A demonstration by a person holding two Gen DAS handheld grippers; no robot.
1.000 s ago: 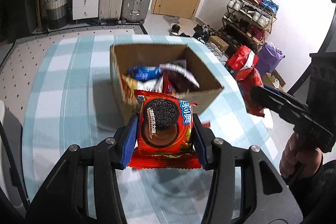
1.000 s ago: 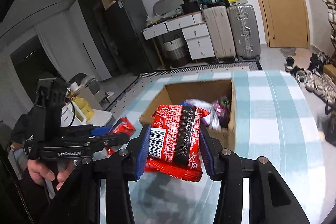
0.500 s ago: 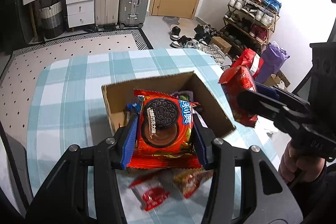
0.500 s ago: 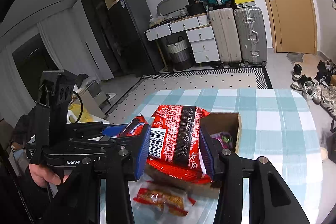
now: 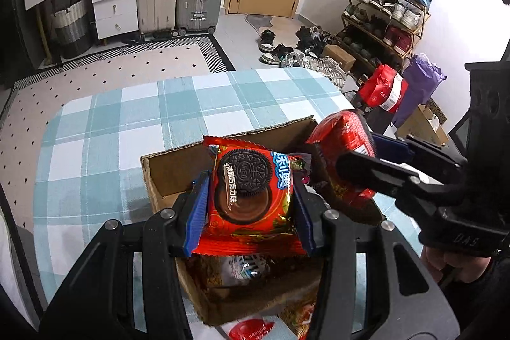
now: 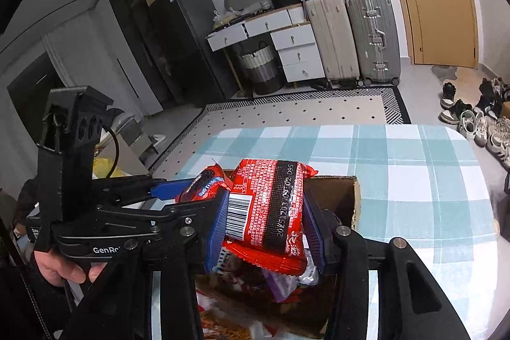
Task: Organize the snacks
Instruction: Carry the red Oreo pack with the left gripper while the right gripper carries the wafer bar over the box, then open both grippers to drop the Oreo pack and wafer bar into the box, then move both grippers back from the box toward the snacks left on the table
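Note:
My left gripper (image 5: 250,212) is shut on a red Oreo packet (image 5: 250,196) and holds it above the open cardboard box (image 5: 172,168). My right gripper (image 6: 264,228) is shut on a red snack packet (image 6: 267,209) with a barcode, also over the box (image 6: 353,199). In the left wrist view the right gripper (image 5: 360,158) comes in from the right with its red packet (image 5: 341,148) above the box's right side. In the right wrist view the left gripper (image 6: 178,193) shows at left with the Oreo packet (image 6: 204,184). Several snacks lie inside the box.
The box stands on a table with a blue and white checked cloth (image 5: 127,117). Loose snack packets (image 5: 255,330) lie on the cloth at the box's near side. Suitcases, drawers, a door and a shoe rack are in the room behind.
Both grippers have risen and moved forward over the box with their packets. The box now lies lower in both views, under the held packets. The two grippers are closer together.

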